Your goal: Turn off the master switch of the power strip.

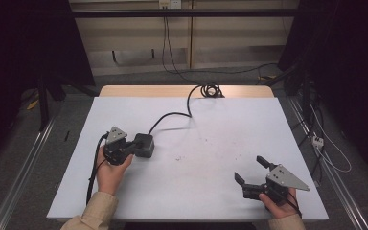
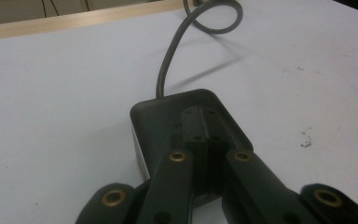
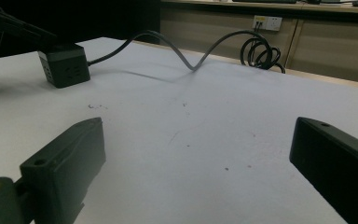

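I'm resting my left gripper point(image 1: 130, 148) — jaws pressed together — on the black power cube point(image 1: 144, 145); my right gripper point(image 1: 252, 173) is hovering, jaws spread.

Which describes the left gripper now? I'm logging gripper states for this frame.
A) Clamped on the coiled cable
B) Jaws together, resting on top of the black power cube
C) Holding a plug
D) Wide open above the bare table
B: in the left gripper view the left gripper has its jaws together, lying on top of the black power cube.
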### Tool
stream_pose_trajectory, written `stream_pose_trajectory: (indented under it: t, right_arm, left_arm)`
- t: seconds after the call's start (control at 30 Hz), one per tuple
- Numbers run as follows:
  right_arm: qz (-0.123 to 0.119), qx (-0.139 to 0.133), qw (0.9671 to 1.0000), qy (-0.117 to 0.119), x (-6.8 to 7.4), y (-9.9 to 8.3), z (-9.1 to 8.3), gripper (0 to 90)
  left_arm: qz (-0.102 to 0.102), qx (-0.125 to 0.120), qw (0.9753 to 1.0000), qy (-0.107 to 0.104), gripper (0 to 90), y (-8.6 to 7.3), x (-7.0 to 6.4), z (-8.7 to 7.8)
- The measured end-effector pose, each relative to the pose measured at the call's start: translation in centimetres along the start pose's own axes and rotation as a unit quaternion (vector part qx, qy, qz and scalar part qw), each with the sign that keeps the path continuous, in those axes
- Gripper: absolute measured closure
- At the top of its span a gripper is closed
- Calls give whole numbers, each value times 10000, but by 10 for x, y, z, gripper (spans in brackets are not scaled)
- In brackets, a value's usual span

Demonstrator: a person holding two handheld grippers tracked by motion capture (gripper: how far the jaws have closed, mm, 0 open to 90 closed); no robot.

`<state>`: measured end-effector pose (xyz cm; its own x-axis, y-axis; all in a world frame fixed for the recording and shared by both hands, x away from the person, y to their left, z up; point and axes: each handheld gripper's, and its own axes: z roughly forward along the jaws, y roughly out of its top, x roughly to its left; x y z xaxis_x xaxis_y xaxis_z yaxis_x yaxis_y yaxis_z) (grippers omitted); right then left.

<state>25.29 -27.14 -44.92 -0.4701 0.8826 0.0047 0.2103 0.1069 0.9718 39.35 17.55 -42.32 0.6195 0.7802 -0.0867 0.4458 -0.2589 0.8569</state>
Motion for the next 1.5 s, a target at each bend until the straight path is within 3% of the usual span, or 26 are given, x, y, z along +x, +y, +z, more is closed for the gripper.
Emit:
stream_pose_trajectory:
  t: [1.0,1.13,1.5]
  right_arm:
    - [-18,8,10000,24,0,0,0,30]
    - [-21,5,10000,27,0,0,1,30]
    - [-10,4,10000,27,0,0,1,30]
  left_arm:
    - [-95,-36,9999,16,900,0,0,0]
    - [-105,-134,9999,-1,900,1,0,-2]
    - [-201,-77,9998,23,900,2,-2,-3]
